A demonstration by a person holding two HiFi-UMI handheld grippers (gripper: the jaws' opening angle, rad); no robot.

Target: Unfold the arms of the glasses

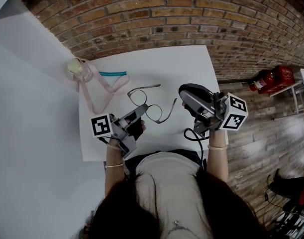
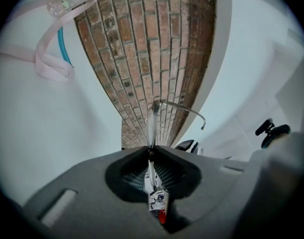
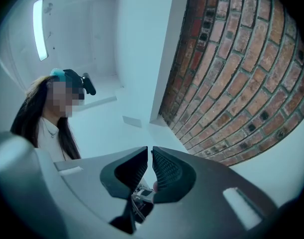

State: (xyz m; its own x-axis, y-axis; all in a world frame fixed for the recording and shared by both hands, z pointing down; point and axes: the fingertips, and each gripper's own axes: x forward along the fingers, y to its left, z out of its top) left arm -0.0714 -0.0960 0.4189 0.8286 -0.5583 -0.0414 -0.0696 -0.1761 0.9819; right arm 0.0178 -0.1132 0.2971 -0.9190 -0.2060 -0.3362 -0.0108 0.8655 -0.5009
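Glasses are pinched in my left gripper. Its two fingers are pressed tight on the thin rim. I see one lens edge-on, sticking straight out past the fingertips. One thin arm of the glasses bends off to the right of my fingers, and it has a little hook at the end. From the head view both arms look swung out from the lenses. One runs away past my left fingers. The other points over at my right gripper. I cannot tell if the glasses touch the white table or are lifted a bit.

My right gripper sits just to the right of the glasses, close to the tip of that arm. Its two fingers are almost together, with only a thin slit between them. Nothing is in that slit. These fingers point up and away from the table, at the brick wall.

A pink strap lies well past my left fingers, on the far left part of the table. It is tied to a small clear bottle. A little teal thing lies just beside the strap.

A red fire extinguisher lies on the wood floor, far off to the right of my right fingers.
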